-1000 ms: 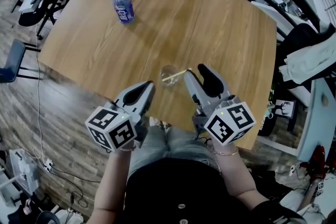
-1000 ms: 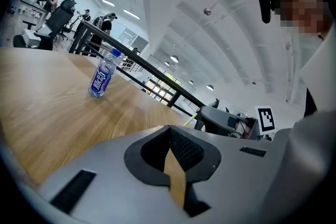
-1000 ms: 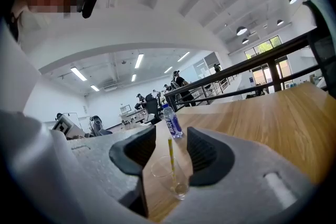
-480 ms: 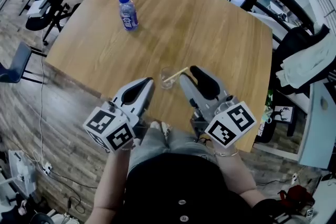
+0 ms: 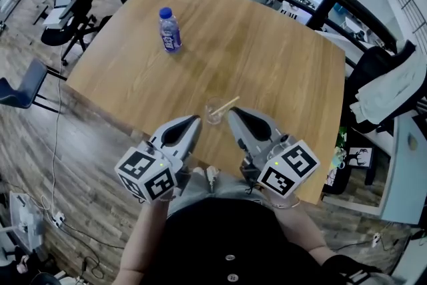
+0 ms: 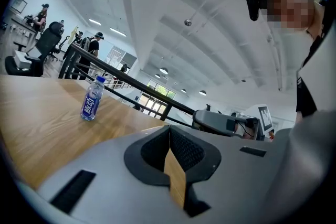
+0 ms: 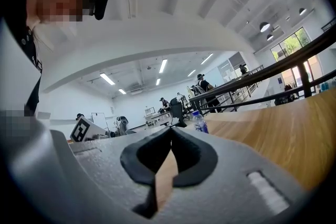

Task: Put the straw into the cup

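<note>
**Straw in cup; both claws shut and empty**

The right gripper [image 5: 232, 111] had just been closing; its jaws met with nothing between them. The left gripper [image 5: 193, 118] was likewise shut and held nothing. The cup [image 5: 215, 110] stood just ahead of the two tips and between them, apparently touching neither. The straw [image 5: 227, 104] leaned inside it, with its upper end over the rim on the right gripper's side. The task looked complete. Any pull-back was best run straight rearward, keeping the right tip clear of the projecting straw.
</note>
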The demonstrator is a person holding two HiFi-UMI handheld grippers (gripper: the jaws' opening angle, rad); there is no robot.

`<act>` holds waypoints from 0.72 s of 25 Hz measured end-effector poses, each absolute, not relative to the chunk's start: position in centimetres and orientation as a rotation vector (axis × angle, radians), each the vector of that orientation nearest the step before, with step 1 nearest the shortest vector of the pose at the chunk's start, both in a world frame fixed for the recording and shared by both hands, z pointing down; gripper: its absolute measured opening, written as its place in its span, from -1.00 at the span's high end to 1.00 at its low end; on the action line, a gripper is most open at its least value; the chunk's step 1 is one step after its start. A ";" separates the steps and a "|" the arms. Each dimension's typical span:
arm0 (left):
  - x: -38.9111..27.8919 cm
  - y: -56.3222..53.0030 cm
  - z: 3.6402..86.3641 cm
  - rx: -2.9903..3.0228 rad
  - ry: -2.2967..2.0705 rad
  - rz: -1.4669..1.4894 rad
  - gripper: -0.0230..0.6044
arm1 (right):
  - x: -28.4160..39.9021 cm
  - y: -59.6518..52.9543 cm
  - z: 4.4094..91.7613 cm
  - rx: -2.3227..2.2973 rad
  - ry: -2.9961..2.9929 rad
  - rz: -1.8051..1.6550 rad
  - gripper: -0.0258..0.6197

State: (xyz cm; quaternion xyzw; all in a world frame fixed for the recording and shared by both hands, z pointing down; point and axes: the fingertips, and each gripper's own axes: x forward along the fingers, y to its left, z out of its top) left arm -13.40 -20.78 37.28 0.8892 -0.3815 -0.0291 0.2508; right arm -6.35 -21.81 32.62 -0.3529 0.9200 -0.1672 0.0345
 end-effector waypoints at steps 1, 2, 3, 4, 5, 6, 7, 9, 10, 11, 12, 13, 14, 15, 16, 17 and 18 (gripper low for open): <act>-13.3 -20.6 37.4 2.427 -1.043 -0.062 0.87 | -6.5 -21.7 32.7 -1.080 2.835 -0.520 0.92; -13.3 -20.5 37.4 2.432 -1.051 -0.047 0.87 | -6.6 -21.6 32.9 -1.075 2.841 -0.526 0.92; -13.3 -20.4 37.5 2.434 -1.059 -0.034 0.87 | -6.7 -21.5 33.0 -1.070 2.847 -0.533 0.92; -13.3 -20.3 37.7 2.435 -1.066 -0.024 0.87 | -6.8 -21.4 33.2 -1.065 2.852 -0.541 0.92; -13.3 -20.2 37.8 2.434 -1.069 -0.016 0.87 | -6.9 -21.3 33.3 -1.060 2.858 -0.547 0.92; -13.2 -20.1 37.9 2.433 -1.068 -0.012 0.87 | -7.1 -21.2 33.5 -1.055 2.866 -0.552 0.92; -13.2 -19.9 38.1 2.430 -1.066 -0.008 0.87 | -7.2 -21.1 33.6 -1.049 2.873 -0.558 0.92; -13.0 -19.7 38.4 2.419 -1.064 -0.005 0.87 | -7.4 -20.9 34.0 -1.036 2.886 -0.574 0.92; -13.0 -19.6 38.6 2.412 -1.066 -0.005 0.87 | -7.5 -20.8 34.1 -1.030 2.891 -0.585 0.92; -13.0 -19.5 38.6 2.405 -1.072 -0.008 0.87 | -7.6 -20.6 34.2 -1.025 2.896 -0.595 0.92; -13.0 -19.4 38.7 2.398 -1.080 -0.012 0.87 | -7.7 -20.5 34.4 -1.022 2.902 -0.601 0.92; -13.0 -19.4 38.7 2.393 -1.088 -0.013 0.87 | -7.7 -20.5 34.5 -1.020 2.908 -0.605 0.92; -12.9 -19.4 38.8 2.391 -1.092 -0.010 0.87 | -7.7 -20.5 34.6 -1.020 2.914 -0.606 0.92; -12.7 -19.3 38.9 2.390 -1.092 -0.004 0.87 | -7.7 -20.4 34.6 -1.020 2.920 -0.603 0.92; -12.6 -19.3 38.9 2.390 -1.091 0.003 0.87 | -7.7 -20.4 34.6 -1.021 2.926 -0.598 0.93; -12.5 -19.2 39.0 2.388 -1.091 0.010 0.87 | -7.7 -20.4 34.7 -1.021 2.932 -0.594 0.92; -12.4 -19.2 39.1 2.386 -1.094 0.015 0.87 | -7.7 -20.4 34.8 -1.020 2.937 -0.592 0.92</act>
